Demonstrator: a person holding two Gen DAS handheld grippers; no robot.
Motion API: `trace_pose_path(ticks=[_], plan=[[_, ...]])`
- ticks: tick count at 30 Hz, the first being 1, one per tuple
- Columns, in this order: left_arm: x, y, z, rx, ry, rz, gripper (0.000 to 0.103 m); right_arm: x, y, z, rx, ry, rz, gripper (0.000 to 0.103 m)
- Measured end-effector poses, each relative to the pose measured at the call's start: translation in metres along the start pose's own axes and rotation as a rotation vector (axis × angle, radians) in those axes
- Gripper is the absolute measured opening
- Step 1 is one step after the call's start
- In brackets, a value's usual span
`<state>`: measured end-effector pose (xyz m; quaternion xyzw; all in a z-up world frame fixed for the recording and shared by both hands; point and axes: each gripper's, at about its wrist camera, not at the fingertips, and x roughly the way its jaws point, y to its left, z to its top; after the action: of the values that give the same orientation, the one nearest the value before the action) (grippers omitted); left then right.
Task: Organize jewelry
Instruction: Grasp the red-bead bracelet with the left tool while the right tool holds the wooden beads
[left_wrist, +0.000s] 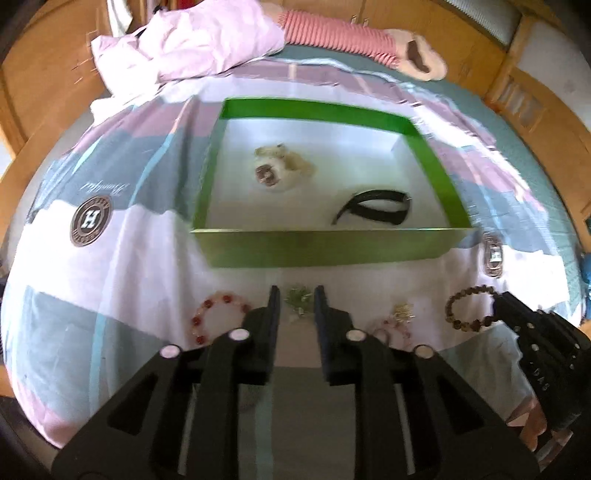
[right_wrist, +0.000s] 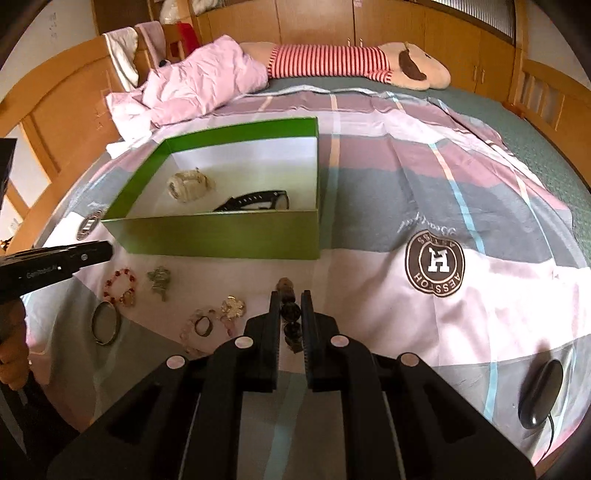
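A green box (left_wrist: 325, 246) (right_wrist: 221, 236) lies on the bedspread and holds a white watch (left_wrist: 275, 168) (right_wrist: 188, 184) and a black watch (left_wrist: 376, 206) (right_wrist: 258, 201). My left gripper (left_wrist: 297, 297) is open, its fingers either side of a green brooch (left_wrist: 298, 297) (right_wrist: 159, 280). My right gripper (right_wrist: 290, 301) is shut on a brown bead bracelet (right_wrist: 290, 312) (left_wrist: 469, 308). A red bead bracelet (left_wrist: 218, 314) (right_wrist: 120, 286), a pink bracelet (left_wrist: 393, 328) (right_wrist: 199, 326), a gold brooch (left_wrist: 402, 310) (right_wrist: 232, 307) and a metal bangle (right_wrist: 106, 322) lie on the sheet.
A pink duvet (right_wrist: 199, 83) and a striped plush toy (right_wrist: 354, 61) lie at the far end of the bed. A black oval device with a cable (right_wrist: 541, 393) lies at the right. Wooden bed rails (right_wrist: 543, 92) surround the mattress.
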<state>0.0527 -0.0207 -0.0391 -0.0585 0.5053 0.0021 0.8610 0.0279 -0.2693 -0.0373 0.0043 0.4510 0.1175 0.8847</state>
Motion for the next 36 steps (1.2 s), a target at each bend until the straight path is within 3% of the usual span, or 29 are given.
trace_pose_path(ticks=[3, 5, 8, 19, 24, 36], plan=[[0.007, 0.021, 0.005, -0.059, 0.028, 0.048, 0.029, 0.005, -0.003, 0.002, 0.026, 0.016, -0.003, 0.012], [0.008, 0.036, 0.008, -0.102, 0.043, 0.075, 0.038, 0.007, -0.004, 0.003, 0.035, 0.025, -0.005, 0.018], [0.015, 0.057, 0.006, -0.161, 0.094, 0.135, 0.04, 0.009, -0.004, 0.002, 0.038, 0.04, -0.001, 0.024], [0.028, 0.055, -0.004, -0.122, 0.138, 0.15, 0.043, 0.028, -0.01, -0.003, 0.063, 0.129, -0.098, 0.024], [0.04, 0.067, 0.0, -0.177, 0.122, 0.254, 0.043, 0.043, -0.022, -0.009, 0.093, 0.198, -0.163, 0.024], [0.072, 0.065, -0.007, -0.153, 0.208, 0.237, 0.043, 0.068, -0.021, -0.009, 0.09, 0.265, -0.163, 0.024]])
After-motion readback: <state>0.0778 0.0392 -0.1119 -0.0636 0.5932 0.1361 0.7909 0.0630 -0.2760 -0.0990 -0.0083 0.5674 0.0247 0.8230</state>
